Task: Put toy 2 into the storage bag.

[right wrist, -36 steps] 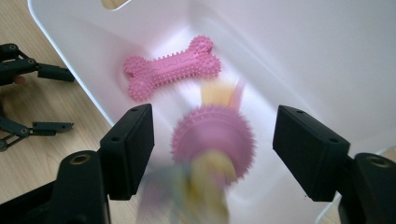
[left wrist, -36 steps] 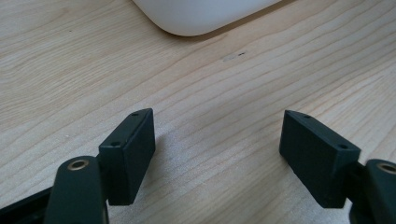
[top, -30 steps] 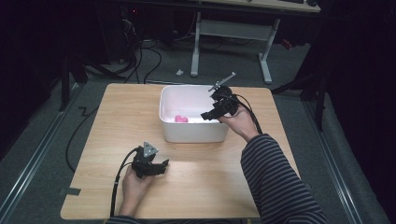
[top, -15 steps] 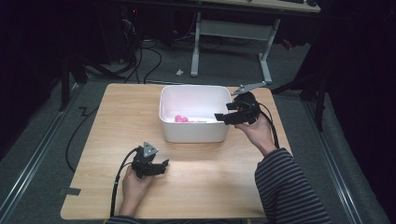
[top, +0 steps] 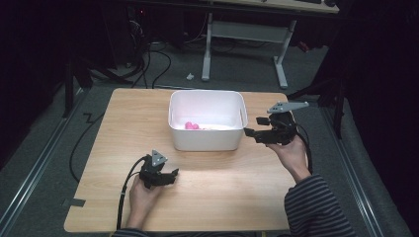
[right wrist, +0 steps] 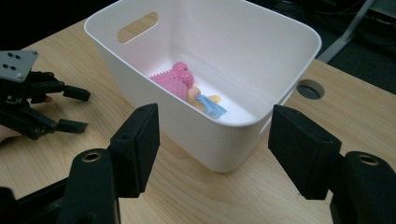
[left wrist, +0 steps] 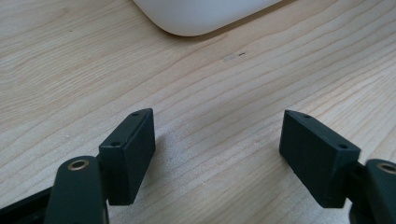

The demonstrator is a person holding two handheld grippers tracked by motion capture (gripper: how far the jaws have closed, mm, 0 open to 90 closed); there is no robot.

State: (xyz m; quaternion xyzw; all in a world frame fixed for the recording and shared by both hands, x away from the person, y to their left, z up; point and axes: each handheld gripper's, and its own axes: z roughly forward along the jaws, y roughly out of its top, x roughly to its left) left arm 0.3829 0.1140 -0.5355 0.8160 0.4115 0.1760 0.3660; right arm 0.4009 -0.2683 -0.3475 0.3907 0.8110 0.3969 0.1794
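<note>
Both tools gape empty. The right tool (top: 258, 127) hovers at three o'clock of the white plastic tub (top: 207, 143) holding a pink spiky toy (right wrist: 173, 79). The left tool (top: 170, 177) rests on the light wooden table (top: 227, 197) at seven.

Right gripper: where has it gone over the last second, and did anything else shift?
The right gripper has pulled back from over the white bin to its right side, outside the rim, and now hangs there open and empty. The pink toy lies in the bin. The left gripper stayed open on the wooden table, and the bin kept its place.
</note>
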